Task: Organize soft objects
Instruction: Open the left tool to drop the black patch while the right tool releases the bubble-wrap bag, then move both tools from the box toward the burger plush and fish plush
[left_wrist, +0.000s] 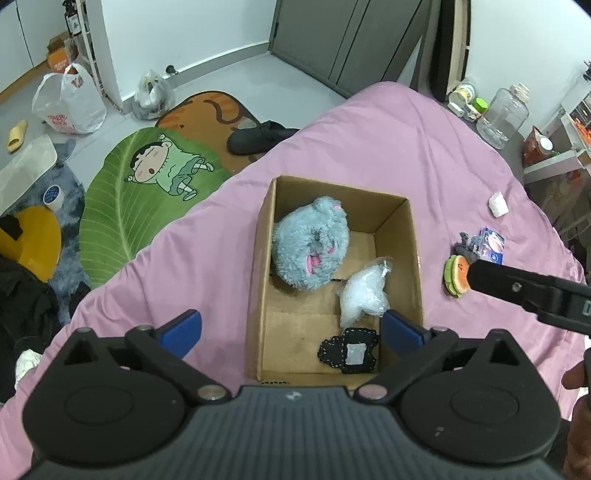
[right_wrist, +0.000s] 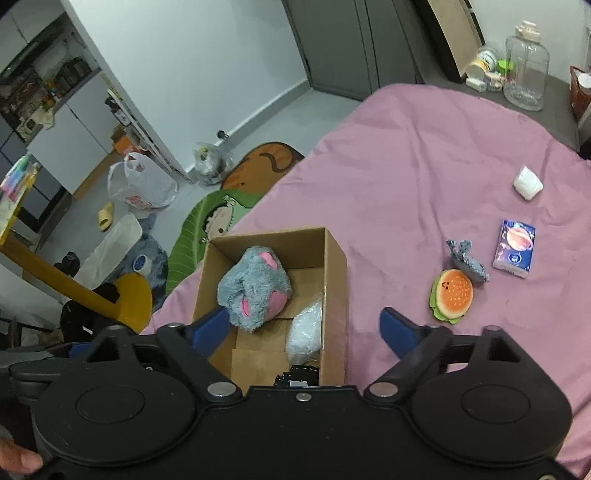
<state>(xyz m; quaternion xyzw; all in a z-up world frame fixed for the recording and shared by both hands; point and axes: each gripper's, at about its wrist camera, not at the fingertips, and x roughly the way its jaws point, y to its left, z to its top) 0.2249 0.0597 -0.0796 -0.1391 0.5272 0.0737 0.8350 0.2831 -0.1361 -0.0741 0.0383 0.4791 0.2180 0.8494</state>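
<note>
While the box is filling: I am pausing over the bed with both grippers empty, partway through the tidy-up.
Box: the cardboard box (left_wrist: 264, 258) is sitting on the pink bedspread (left_wrist: 369, 147), already holding the grey plush (left_wrist: 310, 247), a clear crinkly bag (left_wrist: 364, 295) and a black patch (left_wrist: 351, 350).
Still out: the burger toy (right_wrist: 452, 295) is lying at about 3 o'clock from the box, well apart from it; a small grey plush (right_wrist: 467, 260) is touching its far edge, a tissue pack (right_wrist: 515, 253) is just beside that, and a white wad (right_wrist: 528, 182) is further off at 1 o'clock.
Step in hand: I am judging the burger toy to be next.
Next move: swinging my right gripper (right_wrist: 299, 328) toward 2 o'clock, lowering over the toy and pinching gently, since it looks squashy.
Right gripper: jaws spread wide, gripping nothing, hovering over the box's right wall.
Left gripper (left_wrist: 291, 328): jaws equally wide, empty, hanging above the box's near end.
</note>
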